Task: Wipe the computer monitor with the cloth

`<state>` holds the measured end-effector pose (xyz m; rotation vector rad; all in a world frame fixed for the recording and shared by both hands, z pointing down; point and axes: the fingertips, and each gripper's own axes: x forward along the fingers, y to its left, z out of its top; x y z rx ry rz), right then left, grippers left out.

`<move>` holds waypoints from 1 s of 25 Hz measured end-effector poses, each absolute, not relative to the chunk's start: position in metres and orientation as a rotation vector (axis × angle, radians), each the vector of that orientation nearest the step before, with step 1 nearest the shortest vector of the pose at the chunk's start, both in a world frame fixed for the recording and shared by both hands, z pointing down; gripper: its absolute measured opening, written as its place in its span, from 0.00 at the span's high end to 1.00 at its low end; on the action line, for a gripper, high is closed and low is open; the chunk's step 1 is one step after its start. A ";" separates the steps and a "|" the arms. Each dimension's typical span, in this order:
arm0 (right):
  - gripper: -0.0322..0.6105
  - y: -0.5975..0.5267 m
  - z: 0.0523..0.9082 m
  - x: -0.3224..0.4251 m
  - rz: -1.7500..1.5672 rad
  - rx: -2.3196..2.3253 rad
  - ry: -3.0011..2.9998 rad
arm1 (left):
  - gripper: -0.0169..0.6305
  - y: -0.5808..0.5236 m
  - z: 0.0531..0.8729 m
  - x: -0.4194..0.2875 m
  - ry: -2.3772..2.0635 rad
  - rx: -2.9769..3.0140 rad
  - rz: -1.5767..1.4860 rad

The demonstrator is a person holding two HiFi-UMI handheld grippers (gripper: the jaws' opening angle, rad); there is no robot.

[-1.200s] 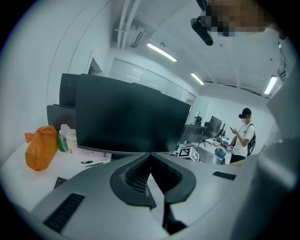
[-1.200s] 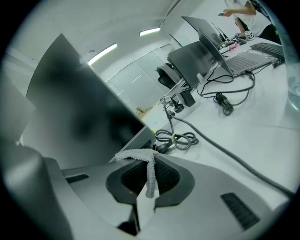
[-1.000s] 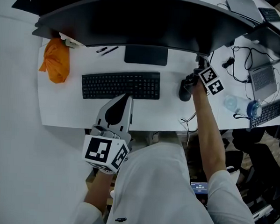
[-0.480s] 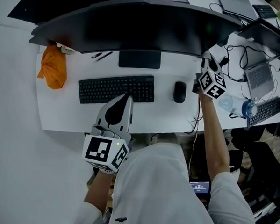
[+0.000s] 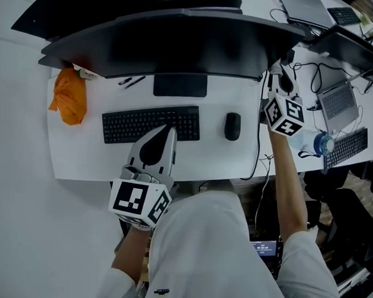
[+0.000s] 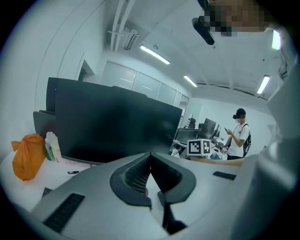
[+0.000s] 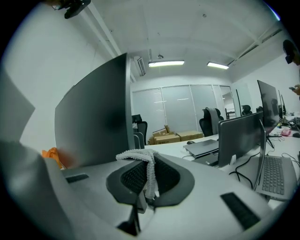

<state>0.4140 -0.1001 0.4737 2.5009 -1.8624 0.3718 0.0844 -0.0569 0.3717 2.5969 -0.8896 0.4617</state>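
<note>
**Slip risk while wiping**

Head view: the right gripper [image 5: 279, 72] is held beside the monitor [image 5: 180, 39]'s right end.
Left gripper view: the left gripper [image 6: 150, 159] is closed, empty.
Right gripper view: the cloth [image 7: 140, 157] is pinched between closed jaws, monitor just left; it could be dragged free by rubbing.

Head view looks steeply down on the monitor [image 5: 179, 42]; the 2 gripper views face it from below.

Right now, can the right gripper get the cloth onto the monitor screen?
Probably yes. The right gripper, shut on the cloth, sits by the right edge of the monitor; the screen face lies just to its left with nothing between. It'd likely need to swing left.
</note>
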 end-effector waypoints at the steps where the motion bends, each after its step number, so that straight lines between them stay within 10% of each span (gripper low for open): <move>1: 0.91 -0.100 0.466 0.413 0.365 2.505 -1.870 | 0.95 -0.057 0.370 0.085 -0.888 2.601 0.455; 25: 0.92 -0.099 0.297 0.416 0.049 2.403 -1.872 | 0.95 -0.067 0.324 0.113 -0.799 2.697 0.293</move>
